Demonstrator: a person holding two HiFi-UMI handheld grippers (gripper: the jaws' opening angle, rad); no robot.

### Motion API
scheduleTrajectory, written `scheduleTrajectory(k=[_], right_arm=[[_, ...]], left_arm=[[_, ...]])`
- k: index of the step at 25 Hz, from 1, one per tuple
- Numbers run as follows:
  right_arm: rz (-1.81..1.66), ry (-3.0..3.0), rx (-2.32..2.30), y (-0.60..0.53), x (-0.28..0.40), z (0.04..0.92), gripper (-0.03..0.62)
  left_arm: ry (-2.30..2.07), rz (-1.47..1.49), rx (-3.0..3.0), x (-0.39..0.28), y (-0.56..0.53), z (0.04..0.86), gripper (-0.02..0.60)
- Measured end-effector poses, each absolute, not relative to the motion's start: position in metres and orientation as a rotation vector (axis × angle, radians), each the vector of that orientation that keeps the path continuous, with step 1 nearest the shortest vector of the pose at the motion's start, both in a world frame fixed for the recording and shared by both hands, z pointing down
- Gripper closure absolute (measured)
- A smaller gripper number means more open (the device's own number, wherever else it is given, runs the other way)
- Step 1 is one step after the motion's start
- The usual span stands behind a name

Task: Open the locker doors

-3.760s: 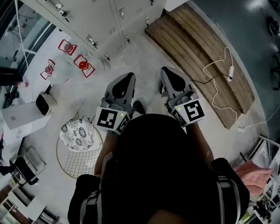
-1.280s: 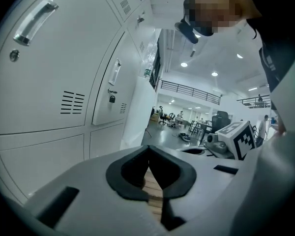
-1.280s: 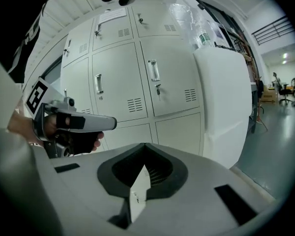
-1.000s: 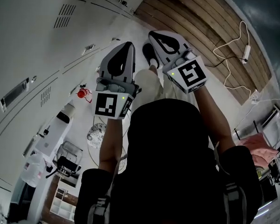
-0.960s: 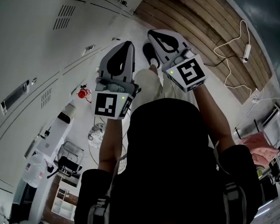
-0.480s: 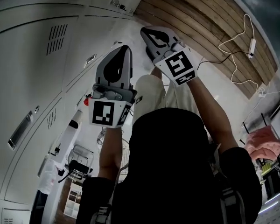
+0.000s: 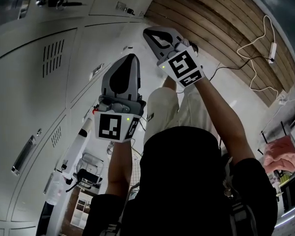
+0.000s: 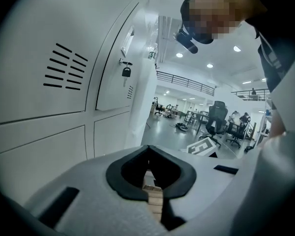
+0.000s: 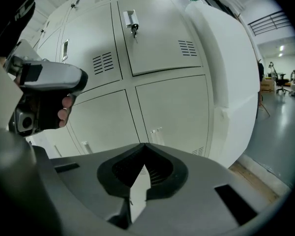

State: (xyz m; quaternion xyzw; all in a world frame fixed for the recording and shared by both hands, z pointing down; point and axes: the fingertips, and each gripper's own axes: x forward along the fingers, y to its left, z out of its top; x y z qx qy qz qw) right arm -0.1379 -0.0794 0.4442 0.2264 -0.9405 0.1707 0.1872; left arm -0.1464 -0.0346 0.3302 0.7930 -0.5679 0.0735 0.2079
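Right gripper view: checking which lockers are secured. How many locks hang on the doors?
1. The lock hangs at the upper right door's top edge; the left gripper may hide others.

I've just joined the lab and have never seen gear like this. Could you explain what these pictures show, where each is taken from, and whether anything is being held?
No robot here: a person wears a head camera and holds a gripper in each hand. The head view looks down at the left gripper and right gripper, each bearing a cube with square markers. The other two pictures come from cameras riding on the grippers, looking along their jaws. Both pairs of jaws are together, holding nothing. Ahead stand pale lockers, those facing the right gripper closed, one with a lock. On the floor lie wooden slats and a white cable.
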Motion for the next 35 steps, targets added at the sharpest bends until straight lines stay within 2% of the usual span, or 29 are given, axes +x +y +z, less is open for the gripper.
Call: scheduleTrajectory(k=[20,27,35], right_arm=[[0.438,-2.677,0.619,-0.117,-0.192,0.5,0.585],[0.436,-2.692,0.583,-0.125,-0.212,0.512,0.502],[0.431,-2.704,0.523,-0.134,-0.235,0.513,0.441]], left_arm=[[-1.587,0.233,2.162,-0.162,-0.035,0.384,0.563],[-1.603,0.251,2.174,-0.171,-0.035,0.393,0.563],[-1.626,0.25,2.154,-0.177,-0.038,0.396,0.563]])
